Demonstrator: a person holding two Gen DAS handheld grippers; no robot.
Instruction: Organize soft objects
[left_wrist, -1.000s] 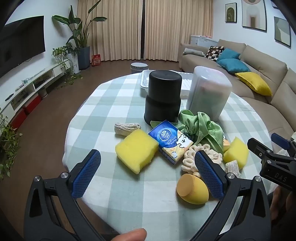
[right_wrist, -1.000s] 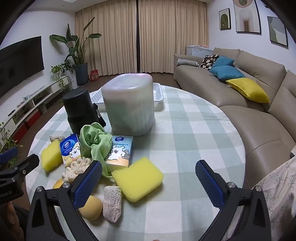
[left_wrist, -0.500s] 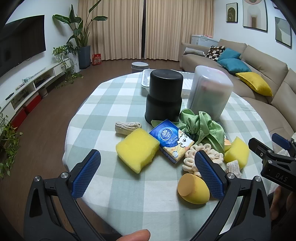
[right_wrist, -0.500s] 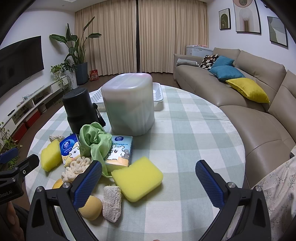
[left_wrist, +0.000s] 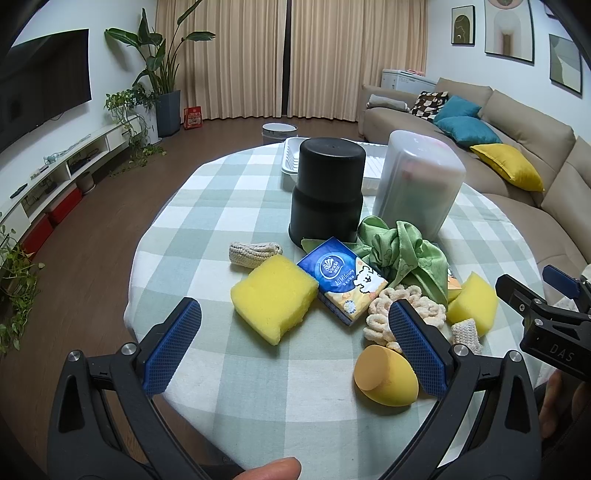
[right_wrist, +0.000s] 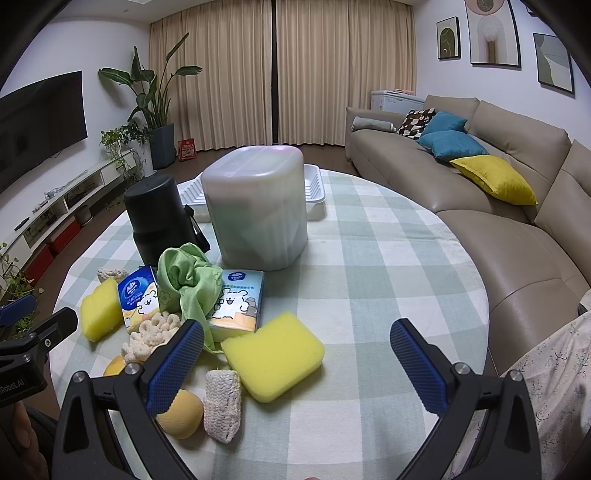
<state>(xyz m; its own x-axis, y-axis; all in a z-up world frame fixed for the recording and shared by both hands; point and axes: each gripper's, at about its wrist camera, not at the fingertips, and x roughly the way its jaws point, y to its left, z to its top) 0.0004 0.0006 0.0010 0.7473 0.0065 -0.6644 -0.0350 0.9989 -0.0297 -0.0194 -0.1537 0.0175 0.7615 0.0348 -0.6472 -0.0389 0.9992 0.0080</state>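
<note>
Soft things lie in a heap on the round checked table (left_wrist: 229, 218): a yellow sponge (left_wrist: 274, 302), a blue tissue pack (left_wrist: 341, 280), a crumpled green cloth (left_wrist: 402, 254), a cream looped scrubber (left_wrist: 380, 314), an orange egg sponge (left_wrist: 386, 376), a knitted roll (left_wrist: 253, 253) and a second yellow sponge (right_wrist: 272, 354). My left gripper (left_wrist: 293, 343) hovers open over the table's near edge, short of the first sponge. My right gripper (right_wrist: 295, 363) is open and empty, its left finger beside the second sponge, a knitted pad (right_wrist: 222, 404) and a second tissue pack (right_wrist: 239, 299).
An upturned black container (left_wrist: 328, 192) and a frosted plastic bin (left_wrist: 417, 188) stand behind the heap, with a white tray (right_wrist: 314, 188) beyond them. A beige sofa (right_wrist: 498, 206) borders the table on the right. The right half of the cloth (right_wrist: 388, 258) is bare.
The left gripper's view has shifted slightly, with the heap sitting a little further right and higher in frame. The right gripper has barely moved. Both stay open.
</note>
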